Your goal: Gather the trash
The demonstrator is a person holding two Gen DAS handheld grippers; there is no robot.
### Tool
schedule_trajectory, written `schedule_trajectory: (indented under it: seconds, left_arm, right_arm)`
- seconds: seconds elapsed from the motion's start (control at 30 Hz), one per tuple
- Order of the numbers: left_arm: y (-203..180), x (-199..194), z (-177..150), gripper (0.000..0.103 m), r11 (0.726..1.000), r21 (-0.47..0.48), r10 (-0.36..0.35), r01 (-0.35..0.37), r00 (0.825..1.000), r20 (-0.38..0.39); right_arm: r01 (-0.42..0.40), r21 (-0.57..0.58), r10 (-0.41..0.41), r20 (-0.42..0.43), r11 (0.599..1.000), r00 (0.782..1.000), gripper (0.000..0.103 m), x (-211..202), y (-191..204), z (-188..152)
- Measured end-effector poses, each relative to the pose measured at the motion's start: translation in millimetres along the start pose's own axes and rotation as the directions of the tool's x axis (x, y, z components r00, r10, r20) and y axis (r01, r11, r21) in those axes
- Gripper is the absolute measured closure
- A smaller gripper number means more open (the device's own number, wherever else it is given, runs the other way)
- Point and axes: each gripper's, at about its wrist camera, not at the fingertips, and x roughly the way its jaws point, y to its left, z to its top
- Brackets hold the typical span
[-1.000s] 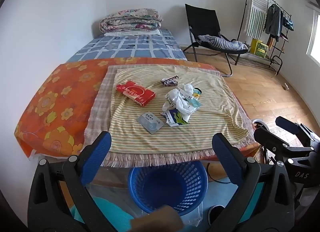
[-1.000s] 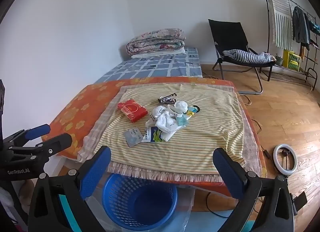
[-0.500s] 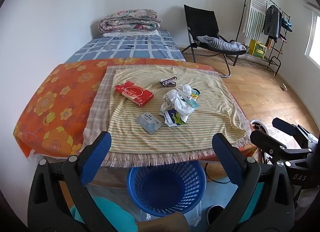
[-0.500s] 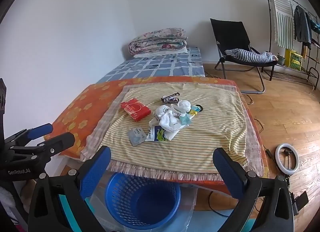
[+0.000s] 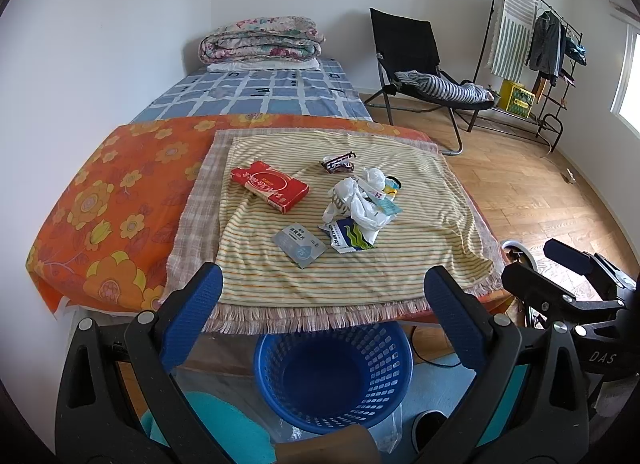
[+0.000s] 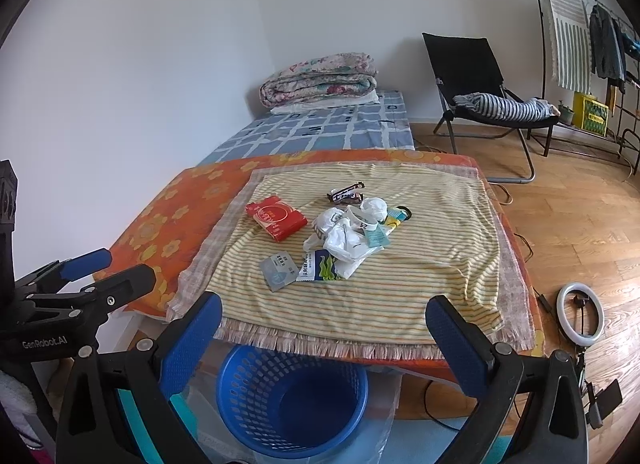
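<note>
Blue basket (image 5: 332, 376): on floor just under near edge of tabletop, mouth up, looks empty; prob parked there so trash drops straight off the edge.
Striped cloth (image 5: 420, 199): yellow, fringed, laid over tabletop; all the trash sits on it, mid-cloth.
Trash cluster: crumpled white plastic bag (image 5: 356, 203) in the middle, green/white wrapper (image 5: 348, 238) touching its near side, dark candy wrapper (image 5: 339, 163) just behind.
Loose pcs: red box (image 5: 270, 185) left of the bag, apart from it; grey sachet (image 5: 299, 244) nearest the edge, beside the green wrapper.
Left gripper (image 5: 322, 314): jaws wide, holding nothing, short of the cloth edge, above basket.
Right gripper (image 6: 324, 334): also wide, nothing held, same standoff; 2 grippers side by side.
Stage: my guess, nothing collected yet; 5 or so pcs left.
Next: grey sachet looks the easiest 1st pick, flat tho, so needs a low pinch.
</note>
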Motion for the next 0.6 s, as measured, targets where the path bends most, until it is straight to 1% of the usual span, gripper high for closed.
schedule_trajectory:
  seconds: [0.6]
  left_arm:
    - [0.5, 1.4, 0.2, 0.000, 1.000, -0.004, -0.001, 0.001, 1.000, -0.004]
  right_arm:
    - [-0.008, 0.006, 0.008, -0.008, 1.000, 1.000, 0.000, 3.9, -0.5, -0.1]
